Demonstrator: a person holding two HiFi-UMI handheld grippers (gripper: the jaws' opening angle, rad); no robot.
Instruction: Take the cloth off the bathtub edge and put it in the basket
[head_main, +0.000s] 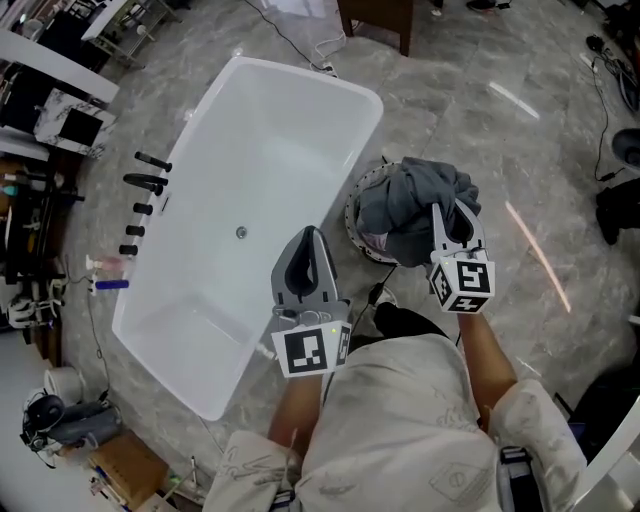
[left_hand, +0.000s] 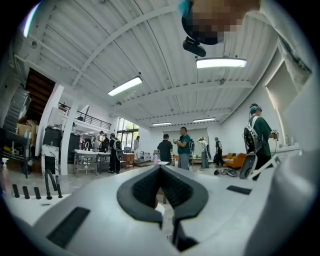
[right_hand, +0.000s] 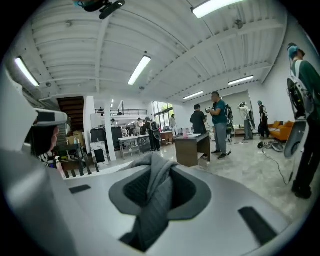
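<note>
Over the basket beside the bathtub, the right gripper pinches the grey cloth in its jaws, low enough to drop it in; the left gripper, jaws pressed together and empty, hangs clear.

the tub lies slantwise on the floor, with a drain in its bottom. a row of taps stands along the tub's left side, and a bottle lies just beyond them. the basket stands just beside the tub's right side. the cloth is bunched over the basket, one fold between the jaws of the right gripper. the left gripper hangs over the tub's right rim, left of the basket. a desk stands past the tub's far end.
</note>
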